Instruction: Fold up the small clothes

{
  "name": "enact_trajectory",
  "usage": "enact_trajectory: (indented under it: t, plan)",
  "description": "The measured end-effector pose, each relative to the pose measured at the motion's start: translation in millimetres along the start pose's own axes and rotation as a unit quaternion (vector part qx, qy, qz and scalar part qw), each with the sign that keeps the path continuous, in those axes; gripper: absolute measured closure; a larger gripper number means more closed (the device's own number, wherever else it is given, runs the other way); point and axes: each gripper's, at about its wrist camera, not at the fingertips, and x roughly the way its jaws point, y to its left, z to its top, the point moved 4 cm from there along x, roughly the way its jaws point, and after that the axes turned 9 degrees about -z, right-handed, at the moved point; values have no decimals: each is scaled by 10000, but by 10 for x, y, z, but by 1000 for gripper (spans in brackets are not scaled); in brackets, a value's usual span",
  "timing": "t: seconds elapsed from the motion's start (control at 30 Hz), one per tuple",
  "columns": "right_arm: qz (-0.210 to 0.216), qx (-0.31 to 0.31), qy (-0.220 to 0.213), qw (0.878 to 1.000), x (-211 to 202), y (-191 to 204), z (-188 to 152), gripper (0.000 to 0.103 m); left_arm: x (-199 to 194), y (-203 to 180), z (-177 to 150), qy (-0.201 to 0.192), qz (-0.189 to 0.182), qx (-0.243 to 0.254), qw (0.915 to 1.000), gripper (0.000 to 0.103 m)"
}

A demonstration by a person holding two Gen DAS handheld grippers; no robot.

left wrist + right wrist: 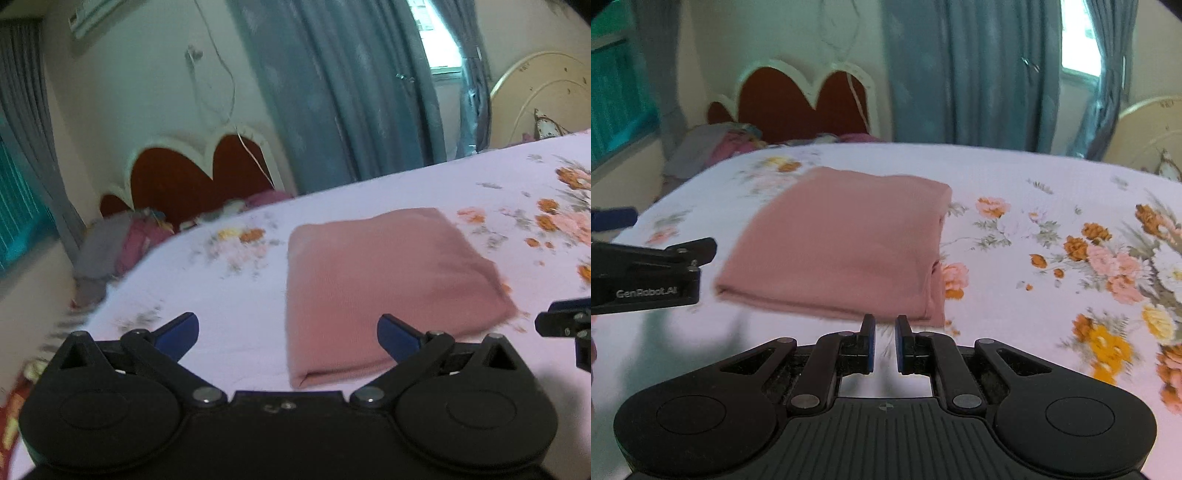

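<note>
A pink garment point(388, 288) lies folded into a flat rectangle on the floral bedsheet point(229, 288); it also shows in the right wrist view point(842, 243). My left gripper point(288, 334) is open wide and empty, held just short of the garment's near edge. My right gripper point(885, 334) has its jaws nearly together with a narrow gap and holds nothing, just short of the garment's near right corner. The left gripper's side shows in the right wrist view point(646, 273), and part of the right gripper shows in the left wrist view point(569, 325).
The bed's far edge point(960, 147) runs across both views. Beyond it are a red scalloped headboard point(192, 173), a pile of clothes point(118, 243), blue curtains point(332, 92) and a cream headboard point(539, 96).
</note>
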Motion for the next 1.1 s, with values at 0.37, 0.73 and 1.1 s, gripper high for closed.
enact_trajectory:
  t: [0.37,0.73,1.1]
  plan:
    - [-408,-89,-1155,9924,-1689,-133,-288,3,-1264,5,-75,41,-589,-923,9940,0]
    - [-736,229,-1609,9840,-2259,-144,-272,0,-2002,37,-43,-316,-567,-1300,9894,0]
    - [-666,265,-1756,9818,-2413,-141,-251,0,-2125,114,-101,-387,-524,-1554,9857,0]
